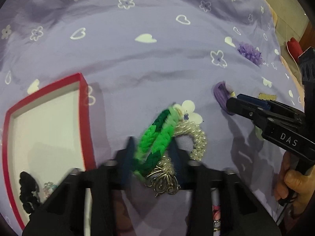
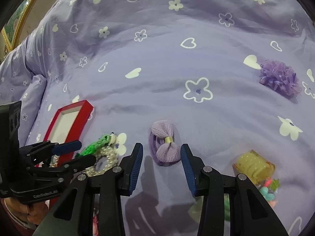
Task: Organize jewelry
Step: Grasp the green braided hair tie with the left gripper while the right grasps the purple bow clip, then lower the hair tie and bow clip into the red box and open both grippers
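A: Left tongs (image 1: 152,153) are clamped on the green and pearl hair ties (image 1: 157,137), just right of the red box (image 1: 86,122).

B: Right tongs (image 2: 161,169) stand apart before the purple bow (image 2: 165,147); probably box next, then bow.

green braided band (image 1: 155,137): motion-blurred; lower end hidden behind the silver ornament (image 1: 163,182)
left gripper (image 1: 152,155): fingers smeared, grip unclear
red box (image 1: 47,137): near corner covered by the gripper body
black scrunchie (image 1: 28,190): partly hidden
colourful trinkets (image 2: 268,190): half hidden behind the right gripper (image 2: 161,167), too small to identify
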`<action>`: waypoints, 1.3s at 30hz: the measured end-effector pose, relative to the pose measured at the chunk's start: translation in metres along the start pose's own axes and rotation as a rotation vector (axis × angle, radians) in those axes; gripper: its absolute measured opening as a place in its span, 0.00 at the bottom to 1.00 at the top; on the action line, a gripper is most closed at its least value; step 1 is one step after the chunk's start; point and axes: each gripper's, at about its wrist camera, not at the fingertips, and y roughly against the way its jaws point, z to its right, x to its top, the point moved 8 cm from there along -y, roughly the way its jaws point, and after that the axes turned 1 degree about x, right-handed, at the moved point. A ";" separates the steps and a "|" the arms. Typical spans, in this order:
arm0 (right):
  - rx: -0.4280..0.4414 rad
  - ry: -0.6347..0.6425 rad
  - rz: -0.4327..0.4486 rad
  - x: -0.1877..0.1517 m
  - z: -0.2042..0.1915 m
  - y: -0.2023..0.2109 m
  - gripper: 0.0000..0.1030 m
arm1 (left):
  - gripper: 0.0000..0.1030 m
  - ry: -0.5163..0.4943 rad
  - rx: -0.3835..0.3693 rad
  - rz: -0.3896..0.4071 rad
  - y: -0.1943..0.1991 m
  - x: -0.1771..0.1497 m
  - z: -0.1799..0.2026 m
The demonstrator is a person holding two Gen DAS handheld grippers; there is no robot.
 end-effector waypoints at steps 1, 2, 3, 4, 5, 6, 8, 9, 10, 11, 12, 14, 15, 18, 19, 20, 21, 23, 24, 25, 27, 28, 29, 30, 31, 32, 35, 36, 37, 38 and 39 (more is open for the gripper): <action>-0.006 0.001 -0.002 0.000 0.001 -0.002 0.33 | 0.19 0.005 -0.007 0.003 0.000 0.000 0.000; -0.009 0.004 -0.003 -0.001 0.001 -0.004 0.19 | 0.18 0.012 -0.012 0.009 0.001 0.001 -0.002; -0.012 0.004 -0.003 -0.001 0.002 -0.004 0.15 | 0.18 0.016 -0.016 0.014 0.003 0.000 -0.002; -0.009 0.000 0.003 -0.002 0.003 -0.003 0.14 | 0.17 0.023 -0.024 0.023 0.005 0.000 -0.004; -0.006 -0.002 0.010 -0.002 0.003 -0.001 0.13 | 0.15 0.030 -0.031 0.030 0.008 0.000 -0.005; -0.005 -0.001 0.021 -0.001 0.003 0.002 0.13 | 0.13 0.036 -0.035 0.036 0.011 0.000 -0.006; -0.001 0.005 0.040 -0.001 0.001 0.009 0.12 | 0.09 0.056 -0.050 0.045 0.016 -0.001 -0.009; 0.005 0.004 0.046 0.000 0.000 0.013 0.12 | 0.09 0.064 -0.057 0.050 0.019 -0.001 -0.011; 0.014 0.002 0.055 0.000 -0.003 0.017 0.12 | 0.09 0.072 -0.059 0.058 0.023 -0.002 -0.012; 0.021 0.002 0.059 0.000 -0.005 0.021 0.12 | 0.09 0.081 -0.062 0.069 0.028 -0.003 -0.014; 0.030 0.005 0.063 0.001 -0.008 0.024 0.12 | 0.09 0.087 -0.066 0.076 0.031 -0.004 -0.014; 0.048 0.011 0.069 0.000 -0.017 0.029 0.12 | 0.09 0.102 -0.070 0.095 0.042 -0.009 -0.019; 0.057 0.013 0.071 0.000 -0.021 0.031 0.12 | 0.09 0.107 -0.069 0.103 0.047 -0.011 -0.021; 0.091 0.017 0.071 -0.003 -0.036 0.036 0.12 | 0.09 0.128 -0.071 0.125 0.061 -0.018 -0.028; 0.102 0.020 0.071 -0.004 -0.042 0.038 0.12 | 0.09 0.134 -0.070 0.132 0.066 -0.021 -0.031; 0.108 0.026 0.072 -0.005 -0.048 0.039 0.12 | 0.09 0.143 -0.070 0.139 0.071 -0.024 -0.033; 0.115 0.031 0.073 -0.006 -0.053 0.040 0.12 | 0.09 0.150 -0.071 0.144 0.075 -0.027 -0.036; 0.126 0.040 0.079 -0.008 -0.064 0.042 0.12 | 0.09 0.175 -0.073 0.156 0.085 -0.035 -0.044; 0.130 0.046 0.078 -0.010 -0.069 0.042 0.12 | 0.09 0.184 -0.073 0.161 0.088 -0.037 -0.046; 0.137 0.052 0.074 -0.012 -0.075 0.042 0.12 | 0.09 0.192 -0.073 0.166 0.092 -0.040 -0.048; 0.152 0.057 0.064 -0.015 -0.085 0.040 0.12 | 0.09 0.210 -0.071 0.177 0.101 -0.048 -0.057; 0.158 0.061 0.060 -0.017 -0.090 0.039 0.12 | 0.09 0.217 -0.070 0.181 0.104 -0.051 -0.059; 0.162 0.065 0.057 -0.019 -0.095 0.038 0.12 | 0.09 0.228 -0.069 0.186 0.108 -0.055 -0.063; 0.165 0.067 0.057 -0.020 -0.099 0.038 0.12 | 0.09 0.237 -0.067 0.190 0.112 -0.058 -0.067; 0.170 0.070 0.056 -0.022 -0.104 0.038 0.12 | 0.09 0.246 -0.066 0.193 0.115 -0.062 -0.071; 0.177 0.073 0.053 -0.023 -0.108 0.037 0.12 | 0.09 0.258 -0.062 0.196 0.118 -0.066 -0.075; 0.189 0.089 0.045 -0.028 -0.122 0.036 0.12 | 0.09 0.286 -0.049 0.207 0.125 -0.077 -0.088; 0.195 0.095 0.041 -0.029 -0.127 0.035 0.12 | 0.09 0.293 -0.042 0.208 0.127 -0.081 -0.091; 0.200 0.103 0.038 -0.031 -0.133 0.034 0.12 | 0.09 0.301 -0.037 0.209 0.128 -0.084 -0.095; 0.203 0.107 0.037 -0.033 -0.137 0.034 0.12 | 0.09 0.311 -0.033 0.209 0.130 -0.088 -0.099; 0.209 0.111 0.033 -0.034 -0.141 0.034 0.12 | 0.09 0.318 -0.030 0.209 0.131 -0.092 -0.103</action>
